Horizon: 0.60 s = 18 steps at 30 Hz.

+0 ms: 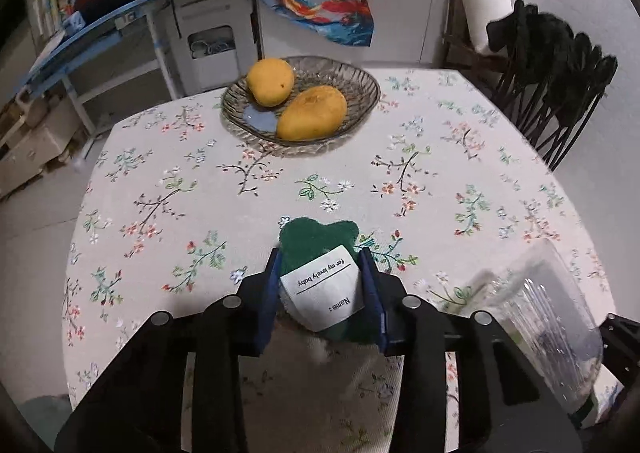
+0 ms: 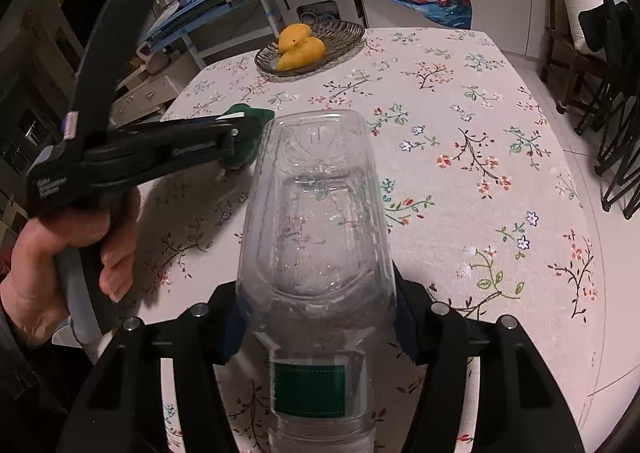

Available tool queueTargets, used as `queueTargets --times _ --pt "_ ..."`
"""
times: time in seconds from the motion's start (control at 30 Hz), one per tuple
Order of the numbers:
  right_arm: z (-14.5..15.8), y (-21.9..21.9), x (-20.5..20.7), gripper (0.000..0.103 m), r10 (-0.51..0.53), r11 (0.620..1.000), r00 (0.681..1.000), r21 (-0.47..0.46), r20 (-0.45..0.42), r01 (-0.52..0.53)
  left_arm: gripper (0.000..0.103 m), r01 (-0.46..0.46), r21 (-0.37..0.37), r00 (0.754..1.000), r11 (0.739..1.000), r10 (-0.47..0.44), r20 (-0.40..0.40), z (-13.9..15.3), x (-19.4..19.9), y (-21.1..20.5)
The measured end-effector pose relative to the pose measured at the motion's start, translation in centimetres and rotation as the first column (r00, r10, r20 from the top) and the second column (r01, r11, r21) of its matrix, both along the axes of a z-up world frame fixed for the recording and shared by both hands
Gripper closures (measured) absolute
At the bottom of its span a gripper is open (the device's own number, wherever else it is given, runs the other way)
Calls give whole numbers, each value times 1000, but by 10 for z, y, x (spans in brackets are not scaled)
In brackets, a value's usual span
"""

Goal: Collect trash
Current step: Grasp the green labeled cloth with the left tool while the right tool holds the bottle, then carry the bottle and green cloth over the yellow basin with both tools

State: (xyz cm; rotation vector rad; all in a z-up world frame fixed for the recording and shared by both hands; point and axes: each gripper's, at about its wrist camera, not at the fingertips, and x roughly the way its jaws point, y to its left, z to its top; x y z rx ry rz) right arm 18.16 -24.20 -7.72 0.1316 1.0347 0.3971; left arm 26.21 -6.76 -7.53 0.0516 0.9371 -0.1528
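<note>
At lower centre, the left gripper clamps the green fuzzy labelled pouch; the right gripper holds the clear plastic bottle; lift the pouch gently, squarely.

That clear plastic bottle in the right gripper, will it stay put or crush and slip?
The clear plastic bottle looks empty, so probably light. Its thin walls may buckle between the right gripper's fingers. Smooth and round, it could slip or roll if dropped.

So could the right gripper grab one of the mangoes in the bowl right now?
Probably not. The right gripper is already clamped on a clear plastic bottle, so its jaws are full. The mangoes sit in the glass bowl at the table's far edge, with bare tablecloth between.
</note>
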Motion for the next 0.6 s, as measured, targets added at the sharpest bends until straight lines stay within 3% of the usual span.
queueTargets --times 0.3,0.6 --pt "20 -5 -13 44 -49 993 997 108 54 43 67 -56 -128 995 990 65 73 42 -66 39" --pt "32 2 -50 44 -75 973 988 225 137 43 67 -102 -147 985 984 120 121 56 -139 56"
